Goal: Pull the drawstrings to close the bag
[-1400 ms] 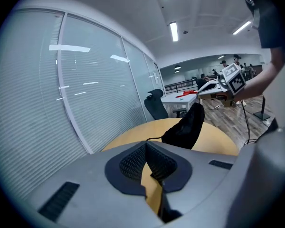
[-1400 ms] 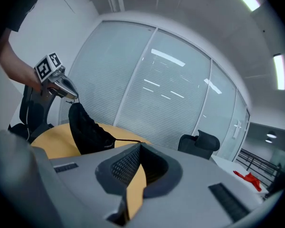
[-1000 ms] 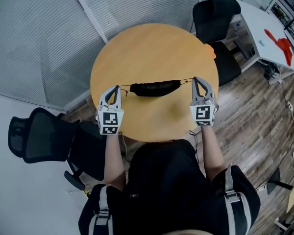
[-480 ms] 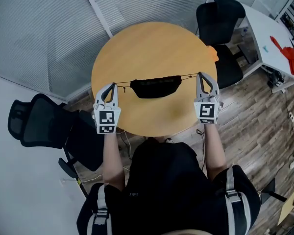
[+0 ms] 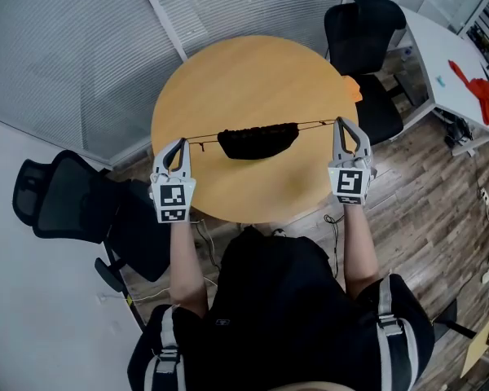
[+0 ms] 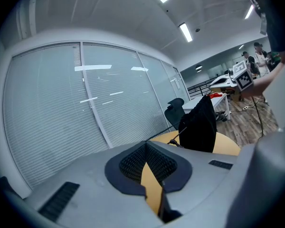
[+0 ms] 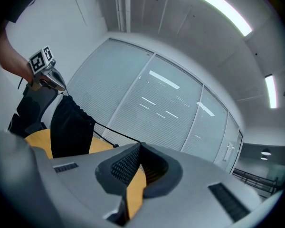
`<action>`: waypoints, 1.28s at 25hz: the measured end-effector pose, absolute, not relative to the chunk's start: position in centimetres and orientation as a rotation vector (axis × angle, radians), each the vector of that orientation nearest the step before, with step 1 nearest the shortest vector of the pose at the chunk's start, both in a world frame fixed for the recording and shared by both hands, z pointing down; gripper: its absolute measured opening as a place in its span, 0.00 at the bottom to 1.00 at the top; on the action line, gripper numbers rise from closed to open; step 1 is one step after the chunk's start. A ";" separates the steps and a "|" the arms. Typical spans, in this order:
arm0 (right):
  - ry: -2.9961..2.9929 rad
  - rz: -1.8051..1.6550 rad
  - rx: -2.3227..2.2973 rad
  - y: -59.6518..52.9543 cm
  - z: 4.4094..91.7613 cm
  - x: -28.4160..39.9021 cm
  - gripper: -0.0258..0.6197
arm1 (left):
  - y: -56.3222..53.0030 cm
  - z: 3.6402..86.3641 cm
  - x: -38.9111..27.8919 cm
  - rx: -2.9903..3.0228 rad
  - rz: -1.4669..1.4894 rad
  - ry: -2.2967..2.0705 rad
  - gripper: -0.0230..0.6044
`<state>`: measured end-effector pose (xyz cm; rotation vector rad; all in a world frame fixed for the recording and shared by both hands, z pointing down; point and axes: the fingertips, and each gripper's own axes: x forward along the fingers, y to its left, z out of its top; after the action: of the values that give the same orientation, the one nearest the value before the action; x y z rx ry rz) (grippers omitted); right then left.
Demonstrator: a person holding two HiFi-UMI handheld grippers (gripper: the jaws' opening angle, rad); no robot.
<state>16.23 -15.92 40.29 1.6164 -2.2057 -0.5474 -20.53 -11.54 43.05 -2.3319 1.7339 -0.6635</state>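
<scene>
A black drawstring bag [image 5: 257, 139] hangs above the round wooden table [image 5: 253, 72], strung between my two grippers with its mouth gathered into pleats. My left gripper [image 5: 182, 142] is shut on the left drawstring [image 5: 202, 138], which runs taut to the bag. My right gripper [image 5: 341, 122] is shut on the right drawstring [image 5: 316, 124]. In the left gripper view the bag [image 6: 199, 125] dangles past the closed left gripper [image 6: 146, 144], with the right gripper [image 6: 242, 77] behind it. The right gripper view shows the bag [image 7: 69, 127], a taut drawstring [image 7: 115, 136] leading into the closed right gripper [image 7: 139, 146], and the left gripper [image 7: 46, 72] beyond.
Black office chairs stand at the back right [image 5: 367, 39] and the left [image 5: 61, 210]. A small orange thing [image 5: 352, 89] lies at the table's right edge. A white desk [image 5: 456, 63] with a red object stands at the far right. A glass wall with blinds [image 5: 81, 47] runs behind.
Both grippers have moved apart and a little up. The strings have drawn tighter, and the bag's mouth has gathered narrower and lifted off the table.
</scene>
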 end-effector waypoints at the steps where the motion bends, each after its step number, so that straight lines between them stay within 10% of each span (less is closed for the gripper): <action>1: -2.201 -0.551 1.619 -15.9 40.2 16.4 0.13 | -11.6 43.2 -20.6 -2.333 -0.666 1.737 0.06; 32: -2.130 -0.509 1.722 -15.7 40.3 20.1 0.13 | -10.5 41.9 -22.0 -2.287 -0.654 1.805 0.06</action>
<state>20.14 -15.70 40.32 1.7219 -2.1303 -0.5087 -22.04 -10.55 41.94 -2.2867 1.8049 -0.6543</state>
